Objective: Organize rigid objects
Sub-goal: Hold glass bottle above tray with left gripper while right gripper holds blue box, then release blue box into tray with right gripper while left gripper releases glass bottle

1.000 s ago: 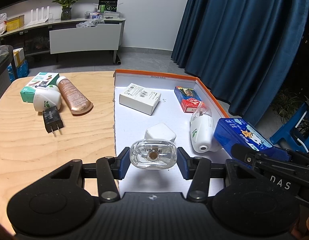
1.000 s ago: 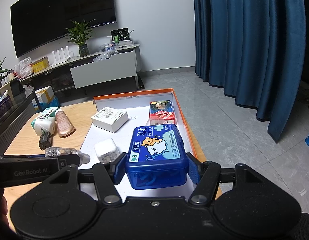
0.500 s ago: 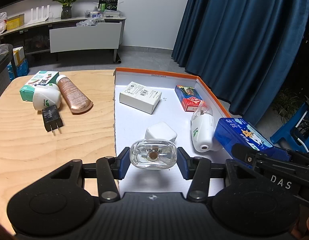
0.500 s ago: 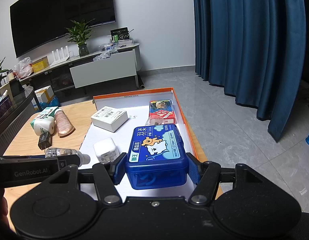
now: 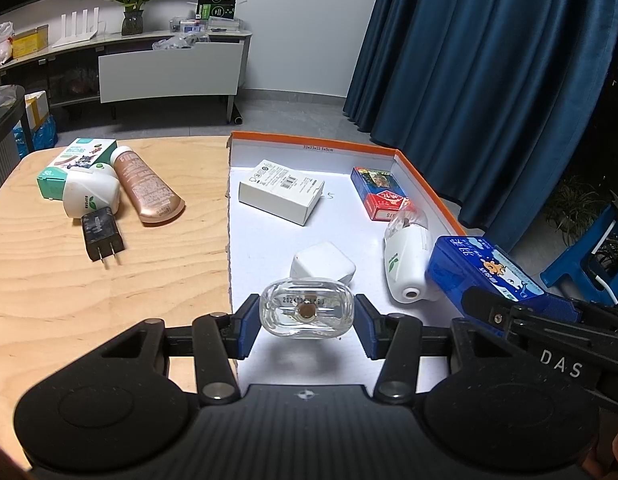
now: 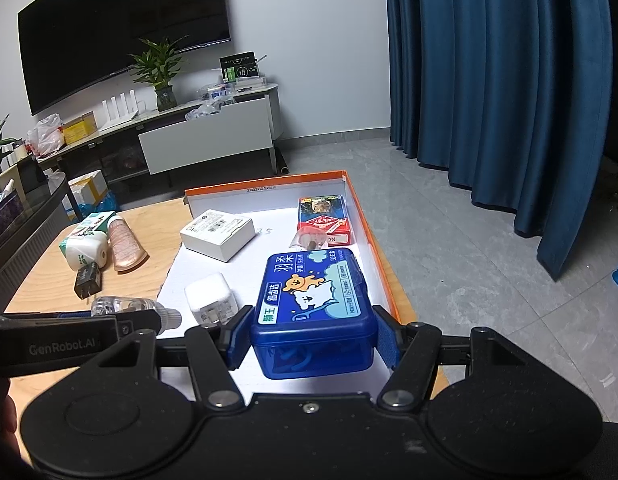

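Left wrist view: clear glass bottle (image 5: 306,313), squat and rounded, base toward the camera with a small brown dot at its middle, pinched between the blue fingers (image 5: 245,330) of the left gripper (image 5: 306,326), raised over the near end of the white tray floor. Tilted downward toward the tray.

Right wrist view: translucent blue plastic box (image 6: 314,314) with a cartoon bear on its lid, clamped by its sides in the right gripper (image 6: 312,342), fingers (image 6: 237,338) spread fairly wide around it, held above the tray's near right part. Also angled down.

Inside the orange-rimmed tray (image 5: 423,178): flat white carton (image 5: 281,191) toward the far left, red and blue card pack (image 5: 379,192) at the far right, white charger cube (image 5: 323,266) near the middle, white bottle with clear cap (image 5: 405,258) lying on its side along the right wall.

On the wooden desk (image 5: 89,288), left of the tray: teal and white carton (image 5: 75,162), white bottle (image 5: 91,196), bronze tube (image 5: 147,192), black plug adapter (image 5: 101,237), clustered together.
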Action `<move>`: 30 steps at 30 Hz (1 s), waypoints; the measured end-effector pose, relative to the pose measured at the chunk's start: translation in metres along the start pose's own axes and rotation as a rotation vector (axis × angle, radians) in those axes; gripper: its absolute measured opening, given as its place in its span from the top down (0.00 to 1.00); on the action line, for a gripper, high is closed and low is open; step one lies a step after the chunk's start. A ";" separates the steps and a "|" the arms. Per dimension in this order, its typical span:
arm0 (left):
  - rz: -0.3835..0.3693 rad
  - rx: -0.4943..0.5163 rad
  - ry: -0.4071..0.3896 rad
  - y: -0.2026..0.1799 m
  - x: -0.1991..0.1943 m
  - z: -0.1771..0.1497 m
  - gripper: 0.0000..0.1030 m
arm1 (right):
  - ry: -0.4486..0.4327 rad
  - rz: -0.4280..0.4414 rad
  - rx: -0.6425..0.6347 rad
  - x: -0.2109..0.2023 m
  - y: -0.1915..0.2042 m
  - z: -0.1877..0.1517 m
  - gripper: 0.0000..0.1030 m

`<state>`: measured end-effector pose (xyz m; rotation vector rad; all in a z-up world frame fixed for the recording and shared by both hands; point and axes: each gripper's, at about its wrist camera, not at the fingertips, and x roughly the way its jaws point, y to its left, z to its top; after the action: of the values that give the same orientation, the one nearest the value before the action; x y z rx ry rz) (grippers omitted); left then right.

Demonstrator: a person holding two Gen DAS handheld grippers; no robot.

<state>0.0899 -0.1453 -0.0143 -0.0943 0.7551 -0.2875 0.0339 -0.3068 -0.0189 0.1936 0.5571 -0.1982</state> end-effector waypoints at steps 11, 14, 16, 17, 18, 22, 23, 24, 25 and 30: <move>-0.009 0.005 0.009 -0.003 0.005 0.000 0.52 | 0.010 -0.026 0.005 0.006 -0.001 -0.002 0.27; -0.018 0.011 0.013 -0.004 0.006 0.000 0.52 | -0.006 -0.018 0.013 0.003 -0.003 -0.001 0.27; -0.030 0.016 0.015 -0.006 0.007 -0.001 0.52 | -0.023 -0.023 0.011 0.000 -0.003 0.001 0.25; -0.039 0.019 0.016 -0.007 0.008 -0.001 0.52 | -0.029 -0.026 0.009 -0.002 -0.003 0.002 0.25; -0.046 0.025 0.016 -0.008 0.009 -0.001 0.52 | -0.033 -0.027 0.008 -0.002 -0.004 0.003 0.25; -0.089 0.050 0.045 -0.015 0.015 0.001 0.51 | -0.047 -0.033 0.015 -0.006 -0.005 0.006 0.24; -0.092 0.052 0.041 -0.016 0.015 0.001 0.47 | -0.052 -0.038 0.014 -0.007 -0.005 0.007 0.24; -0.095 0.056 0.038 -0.016 0.013 0.001 0.41 | -0.055 -0.038 0.014 -0.008 -0.005 0.008 0.24; -0.089 0.060 0.033 -0.017 0.012 0.002 0.40 | -0.059 -0.038 0.014 -0.009 -0.005 0.009 0.24; -0.054 0.045 0.028 -0.010 0.007 0.007 0.29 | -0.068 -0.033 0.004 -0.011 0.000 0.014 0.23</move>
<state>0.0971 -0.1565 -0.0119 -0.0680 0.7739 -0.3578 0.0315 -0.3086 -0.0009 0.1811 0.4930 -0.2375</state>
